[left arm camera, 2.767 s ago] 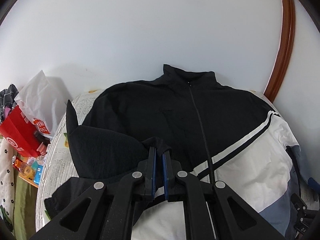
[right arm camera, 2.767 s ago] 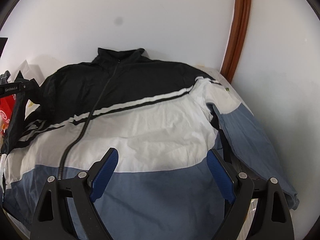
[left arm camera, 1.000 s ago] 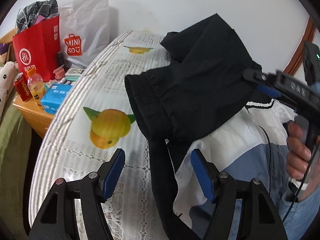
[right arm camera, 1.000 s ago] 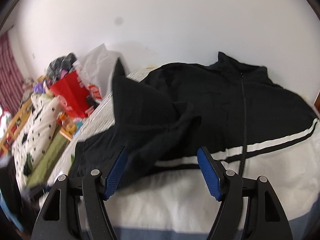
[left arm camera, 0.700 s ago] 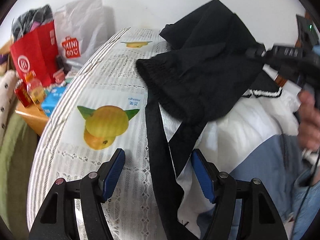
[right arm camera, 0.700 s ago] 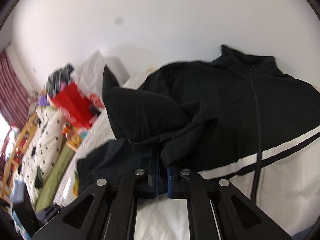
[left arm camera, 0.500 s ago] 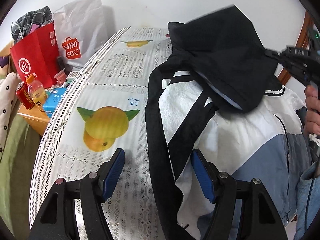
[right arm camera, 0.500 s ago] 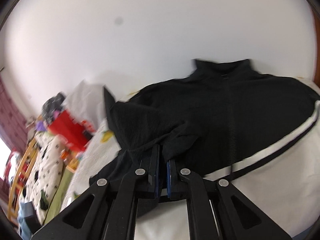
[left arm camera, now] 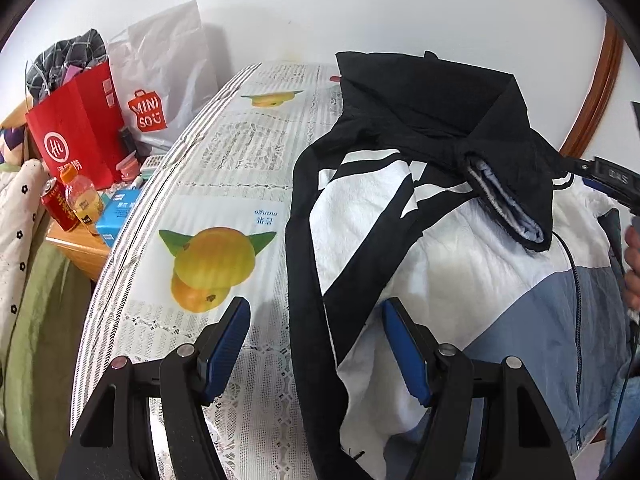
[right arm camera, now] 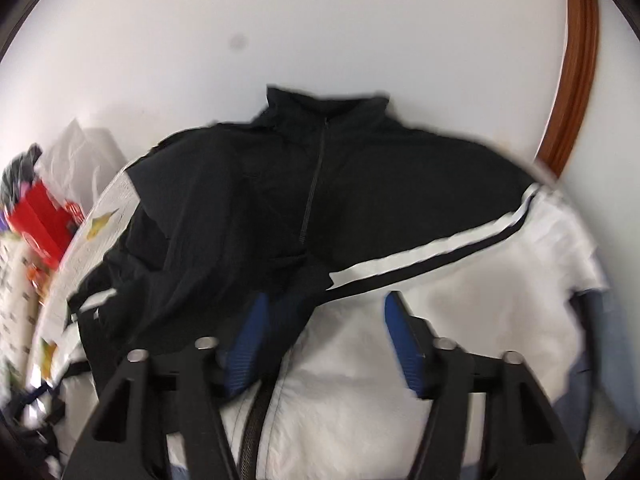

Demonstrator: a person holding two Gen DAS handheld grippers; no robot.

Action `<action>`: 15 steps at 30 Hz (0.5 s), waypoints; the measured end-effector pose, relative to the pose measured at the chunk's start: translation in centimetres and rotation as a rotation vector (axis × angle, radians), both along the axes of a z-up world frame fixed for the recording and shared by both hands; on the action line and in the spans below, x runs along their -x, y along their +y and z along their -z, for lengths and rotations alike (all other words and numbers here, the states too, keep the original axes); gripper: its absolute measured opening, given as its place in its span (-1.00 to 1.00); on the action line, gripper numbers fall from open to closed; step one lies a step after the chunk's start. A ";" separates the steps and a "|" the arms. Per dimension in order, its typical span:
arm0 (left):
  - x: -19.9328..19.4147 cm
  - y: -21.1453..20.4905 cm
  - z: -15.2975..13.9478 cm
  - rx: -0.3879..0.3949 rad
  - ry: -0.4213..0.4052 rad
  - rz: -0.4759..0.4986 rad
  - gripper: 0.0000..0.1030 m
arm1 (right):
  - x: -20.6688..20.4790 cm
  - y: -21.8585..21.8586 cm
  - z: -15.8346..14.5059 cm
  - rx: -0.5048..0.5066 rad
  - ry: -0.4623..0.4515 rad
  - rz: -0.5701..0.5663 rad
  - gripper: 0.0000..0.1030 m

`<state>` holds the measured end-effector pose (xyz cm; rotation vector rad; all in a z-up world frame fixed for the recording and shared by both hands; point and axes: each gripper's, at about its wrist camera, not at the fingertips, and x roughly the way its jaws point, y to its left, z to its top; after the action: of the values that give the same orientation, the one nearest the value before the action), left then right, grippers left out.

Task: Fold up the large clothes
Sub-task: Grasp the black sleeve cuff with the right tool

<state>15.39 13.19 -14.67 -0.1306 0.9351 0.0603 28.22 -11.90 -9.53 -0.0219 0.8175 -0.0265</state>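
A black, white and grey-blue zip jacket (left arm camera: 400, 240) lies front-up on the table. Its black left sleeve (left arm camera: 460, 128) is folded across the chest, the cuff (left arm camera: 508, 204) resting on the white band. My left gripper (left arm camera: 316, 320) is open low over the jacket's black side edge, which runs between the jaws untouched. In the right wrist view the jacket (right arm camera: 400, 184) fills the frame. My right gripper (right arm camera: 328, 316) is opening, with the sleeve (right arm camera: 208, 240) end loose beside its left pad. One of its fingers (left arm camera: 600, 172) shows at the left wrist view's right edge.
The lace tablecloth (left arm camera: 224, 152) with fruit prints covers the table. Left of it a wooden stand holds a red bag (left arm camera: 76, 128), a white shopping bag (left arm camera: 160, 88), a bottle (left arm camera: 82, 204) and a blue box (left arm camera: 116, 216). Behind are a white wall and a wooden frame (right arm camera: 572, 60).
My right gripper shut on the black sleeve, carried it rightward over the jacket's chest, then opened and let it drop there. My left gripper stayed open and nearly still.
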 end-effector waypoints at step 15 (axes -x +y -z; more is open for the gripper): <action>0.7 1.0 -0.8 0.027 -0.032 -0.008 0.29 | 1.3 14.1 5.4 0.181 0.080 -0.430 0.55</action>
<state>14.66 14.19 -13.87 -0.1602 0.9034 0.0528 26.95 2.23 -14.95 -0.3705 0.8749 0.3086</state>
